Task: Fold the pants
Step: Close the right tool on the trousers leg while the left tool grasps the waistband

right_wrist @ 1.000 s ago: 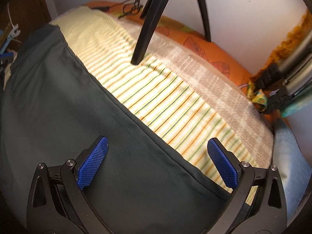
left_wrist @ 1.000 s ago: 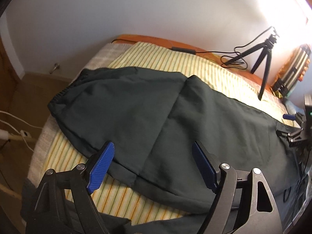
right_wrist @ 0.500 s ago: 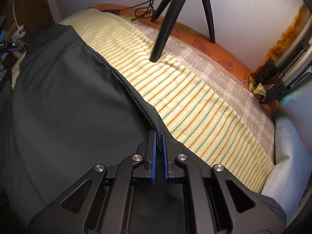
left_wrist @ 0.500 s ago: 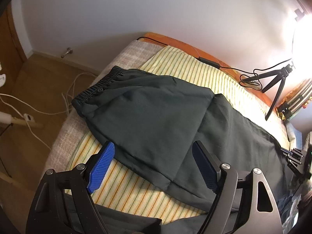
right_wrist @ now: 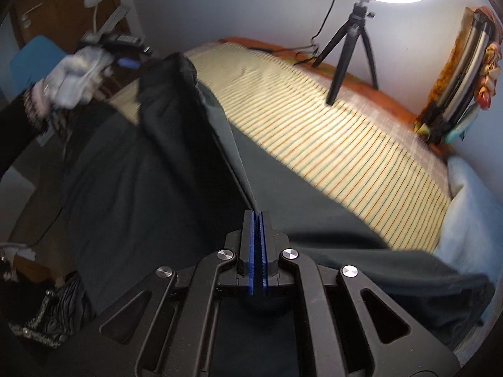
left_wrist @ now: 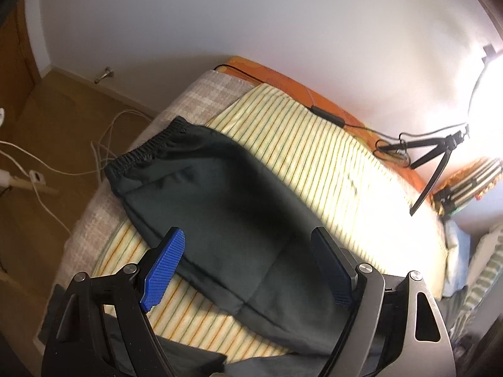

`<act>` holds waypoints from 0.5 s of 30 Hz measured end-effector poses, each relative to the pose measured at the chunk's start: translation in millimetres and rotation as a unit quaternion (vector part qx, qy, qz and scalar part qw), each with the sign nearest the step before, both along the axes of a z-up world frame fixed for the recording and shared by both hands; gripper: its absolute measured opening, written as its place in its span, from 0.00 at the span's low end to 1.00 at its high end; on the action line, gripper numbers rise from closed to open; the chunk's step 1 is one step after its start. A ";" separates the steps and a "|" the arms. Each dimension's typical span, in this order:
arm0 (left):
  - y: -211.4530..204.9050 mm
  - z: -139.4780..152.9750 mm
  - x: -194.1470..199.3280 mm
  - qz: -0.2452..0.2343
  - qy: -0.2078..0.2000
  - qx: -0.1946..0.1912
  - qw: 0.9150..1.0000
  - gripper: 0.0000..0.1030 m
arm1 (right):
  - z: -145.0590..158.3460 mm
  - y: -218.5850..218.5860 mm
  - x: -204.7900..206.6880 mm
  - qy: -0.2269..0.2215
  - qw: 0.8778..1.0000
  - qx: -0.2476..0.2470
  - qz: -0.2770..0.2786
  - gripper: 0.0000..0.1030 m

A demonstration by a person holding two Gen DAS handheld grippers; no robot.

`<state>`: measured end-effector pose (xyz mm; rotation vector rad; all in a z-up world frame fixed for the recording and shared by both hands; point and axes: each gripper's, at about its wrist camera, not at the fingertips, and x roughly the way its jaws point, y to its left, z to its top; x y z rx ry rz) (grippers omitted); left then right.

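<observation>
Where pants (left_wrist: 226, 207) lie: striped bedspread (left_wrist: 317, 157) (bedroom).

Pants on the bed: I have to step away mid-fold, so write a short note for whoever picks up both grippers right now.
Right gripper: shut on the edge of the dark pants, with that end raised off the striped sheet.
Left gripper: open, holding nothing, above the pants' middle.
Pants: waistband end flat on the sheet near the bed's corner.
Done: hem end gripped and raised.
Left: carry it over toward the waistband, lay it down, smooth, fold again.
</observation>
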<state>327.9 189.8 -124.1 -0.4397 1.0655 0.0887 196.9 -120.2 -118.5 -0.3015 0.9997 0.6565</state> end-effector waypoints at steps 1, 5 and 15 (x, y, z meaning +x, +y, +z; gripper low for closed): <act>1.8 -0.3 0.8 0.007 -0.001 -0.008 1.000 0.80 | -4.6 0.4 -10.7 0.006 1.000 -0.002 0.004 0.04; 3.9 -17.2 5.4 0.031 0.031 -0.029 0.999 0.80 | -28.4 -0.4 -38.5 0.035 0.999 -0.007 0.011 0.04; -1.2 -51.9 21.4 0.099 0.062 -0.100 0.988 0.80 | -45.7 5.7 -38.4 0.033 0.999 -0.029 0.012 0.03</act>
